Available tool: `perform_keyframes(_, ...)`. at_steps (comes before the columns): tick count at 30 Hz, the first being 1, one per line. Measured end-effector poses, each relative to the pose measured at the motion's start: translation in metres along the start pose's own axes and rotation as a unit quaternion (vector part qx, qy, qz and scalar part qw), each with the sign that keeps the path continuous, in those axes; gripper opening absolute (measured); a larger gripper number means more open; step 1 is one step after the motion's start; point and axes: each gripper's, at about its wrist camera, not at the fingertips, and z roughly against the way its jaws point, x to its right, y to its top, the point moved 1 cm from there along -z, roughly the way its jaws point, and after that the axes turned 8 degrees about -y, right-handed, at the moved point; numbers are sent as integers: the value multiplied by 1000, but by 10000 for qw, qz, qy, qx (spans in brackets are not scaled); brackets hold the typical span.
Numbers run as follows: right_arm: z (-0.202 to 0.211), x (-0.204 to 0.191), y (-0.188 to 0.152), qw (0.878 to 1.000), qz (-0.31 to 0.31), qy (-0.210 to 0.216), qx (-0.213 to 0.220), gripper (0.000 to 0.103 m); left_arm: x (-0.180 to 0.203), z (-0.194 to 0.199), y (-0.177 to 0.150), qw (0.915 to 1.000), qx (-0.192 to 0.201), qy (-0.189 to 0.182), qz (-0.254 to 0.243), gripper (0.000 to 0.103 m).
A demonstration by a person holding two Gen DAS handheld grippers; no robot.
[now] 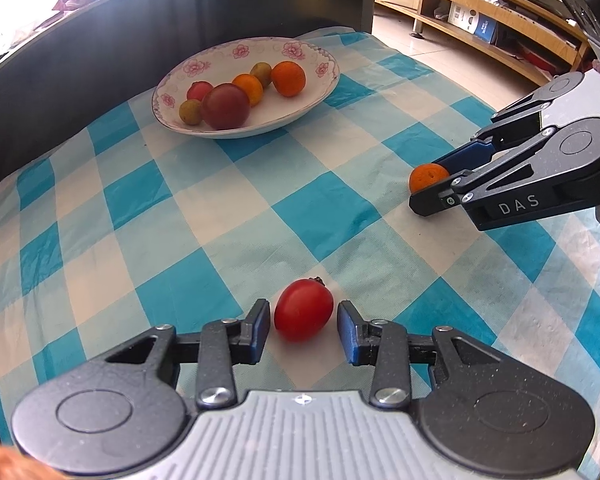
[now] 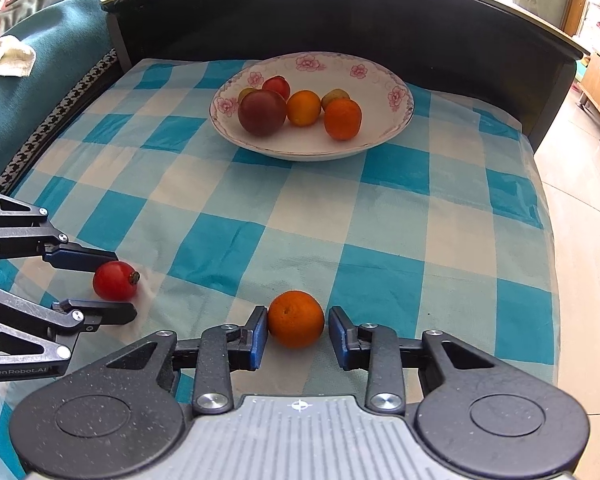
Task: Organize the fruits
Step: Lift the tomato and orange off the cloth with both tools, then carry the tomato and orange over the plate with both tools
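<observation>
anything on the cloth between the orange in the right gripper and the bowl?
Nothing. In the right wrist view only bare checked cloth lies between the orange and the bowl. The tomato sits off to the left.

— What do I have loose on the cloth, measured from the bowl [image 2: 396, 128]?

— I see a glossy red tomato [image 1: 304, 309], oval, lying on its side with its dry stem end turned toward the bowl, well apart from it. A small orange [image 2: 295, 318], round and dimpled, also sits on the cloth well short of the bowl.

— And in the bowl?

— I count six: a large dark-red fruit [image 2: 262, 112], a red one behind it, two orange ones and two small greenish ones, clustered and mostly touching.
</observation>
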Motion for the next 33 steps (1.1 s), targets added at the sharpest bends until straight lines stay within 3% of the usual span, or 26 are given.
perform_keyframes(2, 1, 0, 0, 10000, -9, 10, -7, 23, 0, 0, 1, 10000, -3, 38, -16, 40)
perform_keyframes(12, 12, -8, 11, 9995, 168, -62, 260, 22, -1, 6, 20, 9995, 202, 233, -89, 39)
perform_keyframes(24, 11, 1, 69, 9957, 29, -322, 871, 22, -24, 1, 90, 9941, 827, 705, -55, 39)
perform_keyframes(33, -10, -3, 101, 9941, 101, -379, 1015, 23, -41, -13, 112, 9909, 950, 952, -15, 39)
